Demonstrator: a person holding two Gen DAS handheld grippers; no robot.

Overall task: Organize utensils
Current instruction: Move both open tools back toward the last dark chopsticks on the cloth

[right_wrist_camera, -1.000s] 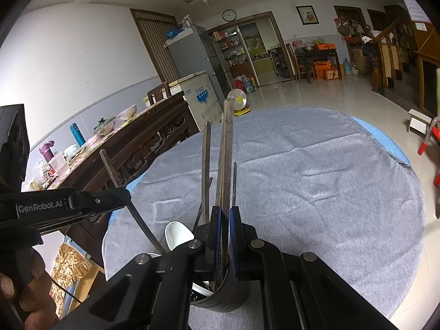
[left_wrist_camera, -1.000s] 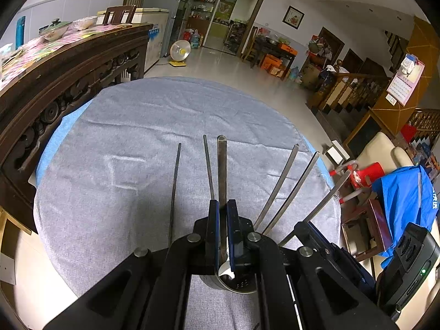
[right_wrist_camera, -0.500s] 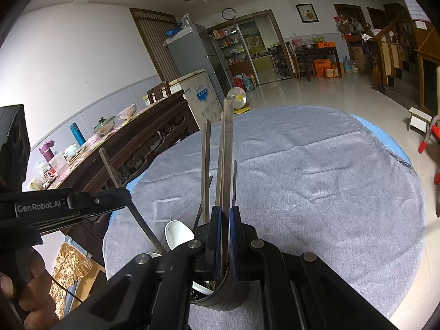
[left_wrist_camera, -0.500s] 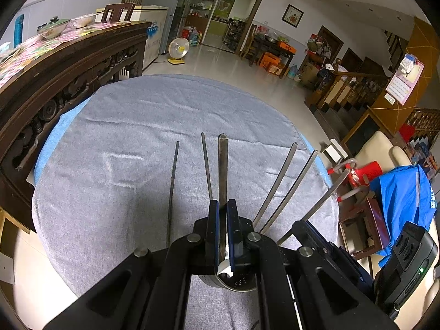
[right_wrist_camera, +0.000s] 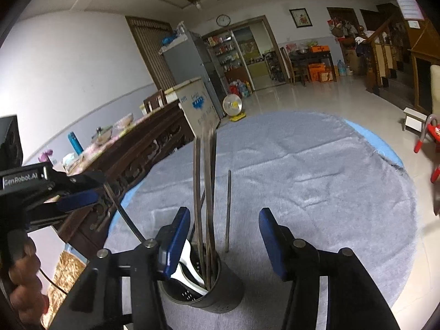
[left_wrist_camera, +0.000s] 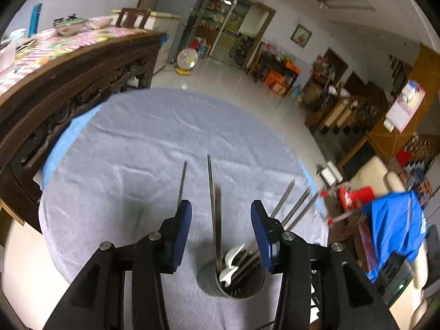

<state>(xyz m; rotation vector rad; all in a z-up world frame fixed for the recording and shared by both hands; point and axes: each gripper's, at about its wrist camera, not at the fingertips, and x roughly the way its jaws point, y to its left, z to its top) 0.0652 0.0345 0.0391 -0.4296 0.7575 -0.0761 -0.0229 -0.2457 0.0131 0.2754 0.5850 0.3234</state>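
Observation:
A dark metal utensil holder (left_wrist_camera: 233, 288) (right_wrist_camera: 217, 294) stands on the grey tablecloth (left_wrist_camera: 154, 148) near the front edge. Several long metal utensils (left_wrist_camera: 216, 214) (right_wrist_camera: 207, 192) and white spoons (left_wrist_camera: 229, 264) (right_wrist_camera: 189, 266) stand in it. My left gripper (left_wrist_camera: 218, 225) is open and empty, just above and behind the holder. My right gripper (right_wrist_camera: 224, 236) is open and empty, its jaws on either side of the standing handles. The left gripper also shows in the right wrist view (right_wrist_camera: 68, 192) at the left.
A carved dark wooden sideboard (left_wrist_camera: 55, 88) (right_wrist_camera: 143, 154) with dishes on top runs along the left of the round table. A red stool (left_wrist_camera: 354, 195) and blue cloth (left_wrist_camera: 396, 225) are to the right, off the table.
Both grippers were shut on utensil handles standing in the holder and have opened. The released utensils now rest in the holder. The left gripper has lifted and tilted back.

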